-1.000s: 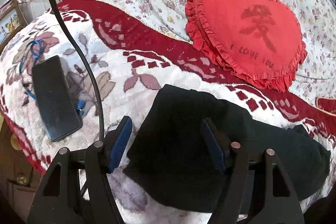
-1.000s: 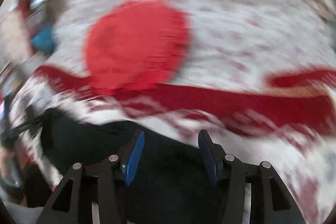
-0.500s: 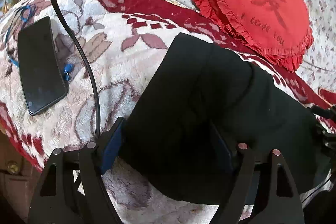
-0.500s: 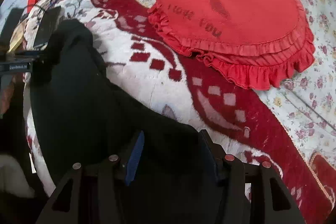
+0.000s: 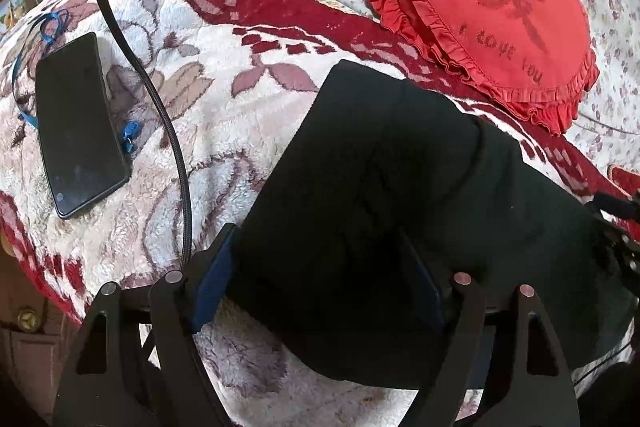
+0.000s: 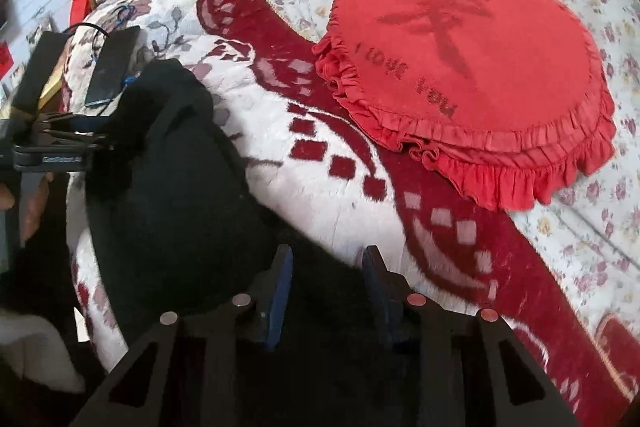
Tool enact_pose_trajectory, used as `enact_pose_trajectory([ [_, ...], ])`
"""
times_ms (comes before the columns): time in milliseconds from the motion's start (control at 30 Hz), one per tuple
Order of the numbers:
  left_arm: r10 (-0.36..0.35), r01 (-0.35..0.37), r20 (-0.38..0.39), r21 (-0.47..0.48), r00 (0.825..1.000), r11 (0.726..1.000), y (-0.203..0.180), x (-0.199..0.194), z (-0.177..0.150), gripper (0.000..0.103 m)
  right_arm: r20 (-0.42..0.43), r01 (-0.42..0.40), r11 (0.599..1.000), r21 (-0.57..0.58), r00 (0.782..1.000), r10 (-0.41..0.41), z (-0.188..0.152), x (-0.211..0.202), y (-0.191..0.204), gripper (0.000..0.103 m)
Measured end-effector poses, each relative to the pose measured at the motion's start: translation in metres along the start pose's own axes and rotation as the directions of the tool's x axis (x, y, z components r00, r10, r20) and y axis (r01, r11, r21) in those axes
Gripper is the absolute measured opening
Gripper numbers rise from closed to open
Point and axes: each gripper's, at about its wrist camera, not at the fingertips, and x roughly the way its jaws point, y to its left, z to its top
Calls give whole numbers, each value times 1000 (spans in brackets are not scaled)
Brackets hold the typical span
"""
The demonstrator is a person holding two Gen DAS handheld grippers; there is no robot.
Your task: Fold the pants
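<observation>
Your black pants (image 5: 384, 179) lie on the fleecy red-and-cream blanket (image 5: 224, 115) already doubled into a thick, compact slab, so the first folds look done; what seems left is at least one more fold, or a squaring-up of the loose end that trails toward your right hand; how many layers are stacked you cannot tell, the cloth being too dark. Your left gripper (image 5: 320, 275) stands wide open, its blue pads straddling the near corner of the slab with cloth between them but not visibly pinched; your right gripper (image 6: 326, 287) is closing, its jaws part-way in with dark cloth between them, though whether the pads already bite is not clear. The left wrist view alone gives you the slab's top face, its far corner ahead of the jaws, the phone (image 5: 78, 127) with its blue cord well off to the left of the tool, and the black cable (image 5: 160, 115) running between them; the right wrist view alone shows the long edge of the pants sweeping left toward the other tool (image 6: 52, 143), and the full frill of the red heart cushion (image 6: 472, 67) beyond the jaws, apart from the pants.
</observation>
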Motion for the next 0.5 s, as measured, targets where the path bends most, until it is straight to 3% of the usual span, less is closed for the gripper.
enact_pose_trajectory([
  [133, -3, 3, -1, -1, 1000, 1000, 1, 1, 0, 79, -3, -34, 999, 36, 999, 34, -7, 2, -1, 36],
  [300, -4, 4, -2, -3, 1000, 1000, 2, 2, 0, 79, -30, -71, 998, -2, 997, 70, 0, 22, 4, 35],
  [367, -1, 1, -1, -2, 1000, 1000, 2, 2, 0, 80, -38, -90, 995, -34, 995, 89, 3, 27, 5, 28],
  [433, 1, -1, 0, -4, 1000, 1000, 2, 3, 0, 80, -50, -138, 989, -56, 989, 136, 7, 29, 7, 6],
  [500, 5, -5, -1, -4, 1000, 1000, 1, 3, 0, 80, -51, -104, 989, -106, 994, 99, 7, 29, 18, 4],
])
